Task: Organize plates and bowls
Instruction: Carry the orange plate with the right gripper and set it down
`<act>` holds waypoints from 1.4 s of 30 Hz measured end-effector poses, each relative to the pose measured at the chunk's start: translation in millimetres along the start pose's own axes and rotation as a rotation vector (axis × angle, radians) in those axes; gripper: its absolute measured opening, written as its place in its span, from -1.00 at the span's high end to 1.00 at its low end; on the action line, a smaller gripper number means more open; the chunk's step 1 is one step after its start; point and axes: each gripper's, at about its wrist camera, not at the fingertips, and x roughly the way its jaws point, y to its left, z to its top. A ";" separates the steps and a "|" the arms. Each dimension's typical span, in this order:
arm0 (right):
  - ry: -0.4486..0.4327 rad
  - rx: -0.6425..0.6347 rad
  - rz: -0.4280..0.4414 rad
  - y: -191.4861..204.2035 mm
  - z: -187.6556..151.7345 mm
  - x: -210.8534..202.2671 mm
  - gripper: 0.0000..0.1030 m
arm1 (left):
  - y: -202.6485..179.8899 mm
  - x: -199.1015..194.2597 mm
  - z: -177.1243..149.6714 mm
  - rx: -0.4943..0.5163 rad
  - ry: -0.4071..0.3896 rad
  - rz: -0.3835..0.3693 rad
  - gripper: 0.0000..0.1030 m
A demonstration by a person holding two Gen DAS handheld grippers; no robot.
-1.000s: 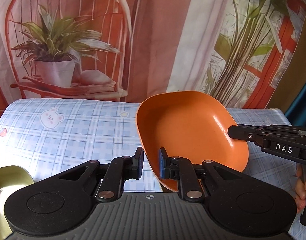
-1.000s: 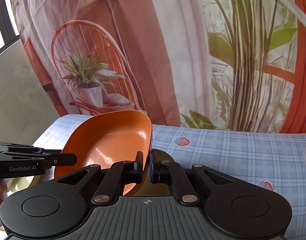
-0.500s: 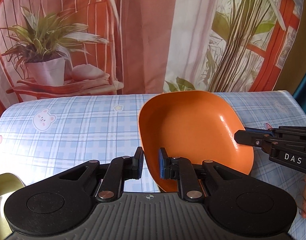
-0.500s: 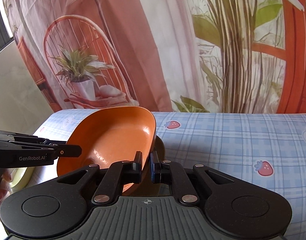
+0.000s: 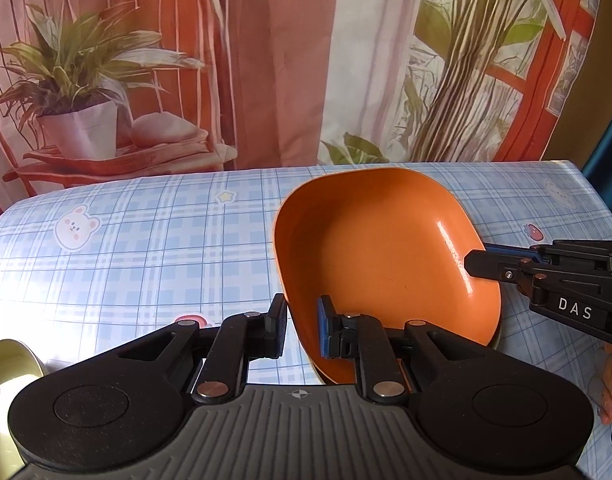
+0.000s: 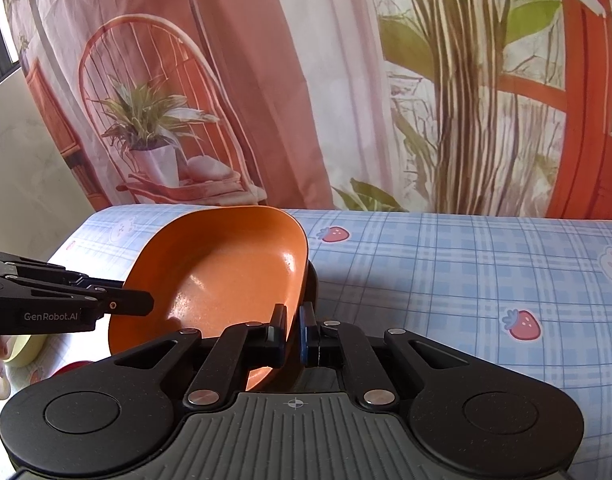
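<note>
An orange squarish plate [image 5: 378, 248] is held between both grippers over the blue checked tablecloth [image 5: 146, 240]. My left gripper [image 5: 302, 330] is shut on its near left rim. My right gripper [image 6: 292, 332] is shut on its opposite rim; it also shows in the left wrist view [image 5: 502, 264]. The plate [image 6: 226, 272] sits low over a dark plate [image 6: 312, 284] whose edge peeks out beneath it. In the right wrist view the left gripper [image 6: 118, 302] enters from the left.
A yellow-green bowl [image 5: 6, 368] sits at the near left; it also shows in the right wrist view [image 6: 24, 350]. A printed curtain backdrop [image 5: 266, 60] hangs behind the table's far edge. The table's right edge [image 5: 602, 208] is close to the plate.
Both grippers have lowered the orange plate toward the table, and it has levelled out onto the dark plate beneath. Both grips have stayed shut.
</note>
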 end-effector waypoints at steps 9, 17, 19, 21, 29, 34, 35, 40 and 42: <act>0.007 -0.021 -0.015 2.5 -2.6 -4.3 0.89 | 0.8 1.6 -4.7 0.000 0.025 -0.017 0.66; 0.013 -0.031 -0.035 4.0 -3.8 -6.9 0.89 | 0.8 1.2 -4.0 -0.002 0.037 -0.017 0.65; 0.015 -0.031 -0.040 3.6 -4.6 -6.8 0.88 | 0.6 1.7 -4.9 -0.003 0.039 -0.012 0.65; 0.013 -0.036 -0.044 4.6 -5.2 -7.0 0.88 | 0.0 2.0 -5.4 0.000 0.039 -0.006 0.65; 0.026 -0.057 -0.064 9.9 -4.8 -7.4 0.69 | 6.4 -7.9 -3.8 -0.026 0.008 0.017 0.64; 0.017 -0.066 -0.076 13.8 -1.7 -16.2 0.69 | 20.2 -25.6 -3.8 -0.049 -0.029 0.033 0.64; 0.014 -0.070 -0.077 15.5 -0.6 -18.8 0.69 | 24.3 -31.0 -4.3 -0.048 -0.039 0.038 0.64; -0.004 -0.094 -0.069 31.2 7.5 -31.2 0.69 | 49.9 -58.7 -12.0 -0.052 -0.083 0.076 0.64; -0.010 -0.103 -0.061 40.4 10.2 -34.6 0.69 | 63.3 -70.6 -16.8 -0.061 -0.100 0.098 0.64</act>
